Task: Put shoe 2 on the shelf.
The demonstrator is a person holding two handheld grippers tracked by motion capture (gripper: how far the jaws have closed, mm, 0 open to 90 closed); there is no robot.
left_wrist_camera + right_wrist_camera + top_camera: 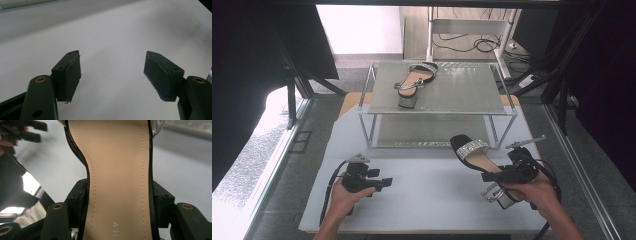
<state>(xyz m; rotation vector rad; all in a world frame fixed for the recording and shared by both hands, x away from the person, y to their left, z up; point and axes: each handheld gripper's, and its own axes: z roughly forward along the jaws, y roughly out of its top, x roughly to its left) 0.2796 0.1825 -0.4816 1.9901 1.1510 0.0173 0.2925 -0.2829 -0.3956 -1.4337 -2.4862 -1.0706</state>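
Both grippers (384, 182) (486, 176) are showing black bodies, brass-ringed screw holes, trailing black cables, grey three-cornered top plates; forearms bare.

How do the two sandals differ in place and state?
The held sandal is clamped across its sole by the right gripper above the table; the shelf sandal lies free on the rack's top shelf. The held sandal's toe points away from the person; the shelf sandal's heel faces the person. Both have a sparkling strap and a block heel.
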